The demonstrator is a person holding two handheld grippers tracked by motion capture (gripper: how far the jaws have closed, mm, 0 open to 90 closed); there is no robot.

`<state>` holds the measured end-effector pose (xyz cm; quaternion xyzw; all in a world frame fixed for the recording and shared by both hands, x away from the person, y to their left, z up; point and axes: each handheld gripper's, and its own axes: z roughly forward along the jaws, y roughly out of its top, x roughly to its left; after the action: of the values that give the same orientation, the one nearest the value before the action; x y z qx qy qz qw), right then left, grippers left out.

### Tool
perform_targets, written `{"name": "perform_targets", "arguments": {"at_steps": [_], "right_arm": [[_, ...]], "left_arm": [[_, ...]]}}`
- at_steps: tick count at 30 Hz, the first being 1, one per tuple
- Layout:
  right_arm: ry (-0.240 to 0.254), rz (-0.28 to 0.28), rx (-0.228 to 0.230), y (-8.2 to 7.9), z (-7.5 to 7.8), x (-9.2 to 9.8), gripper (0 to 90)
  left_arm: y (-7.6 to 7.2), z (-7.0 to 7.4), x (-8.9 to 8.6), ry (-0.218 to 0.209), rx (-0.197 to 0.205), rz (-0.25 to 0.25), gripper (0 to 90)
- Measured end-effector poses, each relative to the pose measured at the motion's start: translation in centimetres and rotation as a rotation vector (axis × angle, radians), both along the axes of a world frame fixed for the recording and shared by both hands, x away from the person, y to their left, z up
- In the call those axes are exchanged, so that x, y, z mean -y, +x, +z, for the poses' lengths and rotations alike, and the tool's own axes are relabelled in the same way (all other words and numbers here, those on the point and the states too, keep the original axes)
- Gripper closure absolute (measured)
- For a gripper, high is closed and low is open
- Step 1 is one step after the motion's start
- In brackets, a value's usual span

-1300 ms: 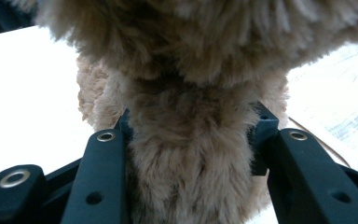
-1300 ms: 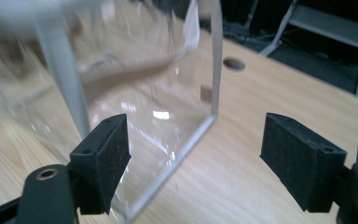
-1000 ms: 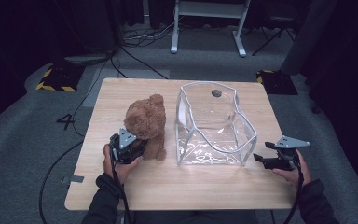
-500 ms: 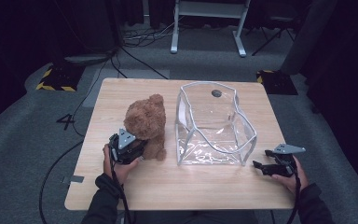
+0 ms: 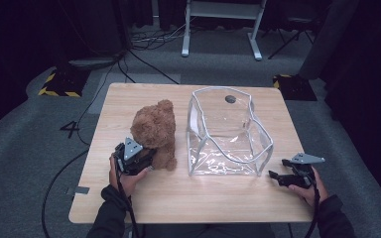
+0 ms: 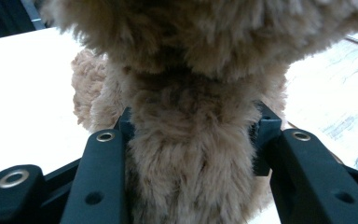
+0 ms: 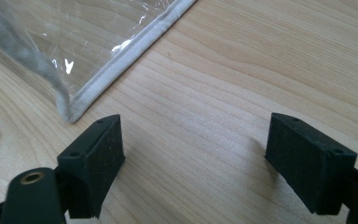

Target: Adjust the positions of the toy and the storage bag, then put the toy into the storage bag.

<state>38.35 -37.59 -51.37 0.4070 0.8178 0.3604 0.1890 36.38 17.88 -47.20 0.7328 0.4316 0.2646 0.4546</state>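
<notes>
A brown teddy bear (image 5: 154, 131) sits upright on the wooden table (image 5: 129, 99), left of a clear plastic bag (image 5: 228, 134) with white piping. My left gripper (image 5: 148, 159) is at the bear's near side. In the left gripper view its two jaws hold the bear's furry body (image 6: 191, 154) between them, pads pressed into the fur, and they have just been opening slightly. My right gripper (image 5: 274, 176) rests low over the table by the bag's near right corner (image 7: 70, 112). Its jaws (image 7: 193, 158) have just been opening and stand open over bare wood.
The bag stands open at the top with a dark round spot (image 5: 230, 99) on its far wall. Dark floor with cables (image 5: 144, 54) and a white stand's legs (image 5: 218, 29) lies beyond the table. Bare wood stretches along the near edge between my hands.
My right gripper has sunk toward the table beside the bag's near right corner. The left gripper and the bear have stayed where they were.
</notes>
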Motion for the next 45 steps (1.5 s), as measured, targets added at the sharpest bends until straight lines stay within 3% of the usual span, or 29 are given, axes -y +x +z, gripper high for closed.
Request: {"name": "perform_targets", "arguments": {"at_steps": [8, 10, 15, 17, 22, 45], "right_arm": [[0.002, -0.006, -0.001, 0.1, 0.0, 0.0, 18.8], [0.003, -0.001, -0.002, 0.1, 0.0, 0.1, 19.1], [0.004, -0.001, -0.003, 0.1, 0.0, 0.1, 19.3], [0.004, -0.002, -0.003, 0.1, 0.0, 0.1, 19.3], [0.002, -0.005, -0.002, 0.1, 0.0, 0.1, 19.2], [0.002, -0.009, -0.002, 0.1, 0.0, 0.1, 18.9]], "left_arm": [[-0.2, 0.3, 0.2, 0.013, 0.017, -0.021, 63.0], [-0.3, 0.4, 0.1, 0.003, 0.030, -0.045, 66.0], [-0.4, 0.6, 0.0, -0.023, 0.040, -0.035, 67.3], [-0.8, 0.9, 0.1, -0.036, 0.066, -0.028, 68.3], [-1.5, 1.8, 0.8, -0.072, 0.101, -0.047, 68.6], [-1.8, 4.8, 2.0, -0.093, 0.166, -0.063, 67.8]]}}
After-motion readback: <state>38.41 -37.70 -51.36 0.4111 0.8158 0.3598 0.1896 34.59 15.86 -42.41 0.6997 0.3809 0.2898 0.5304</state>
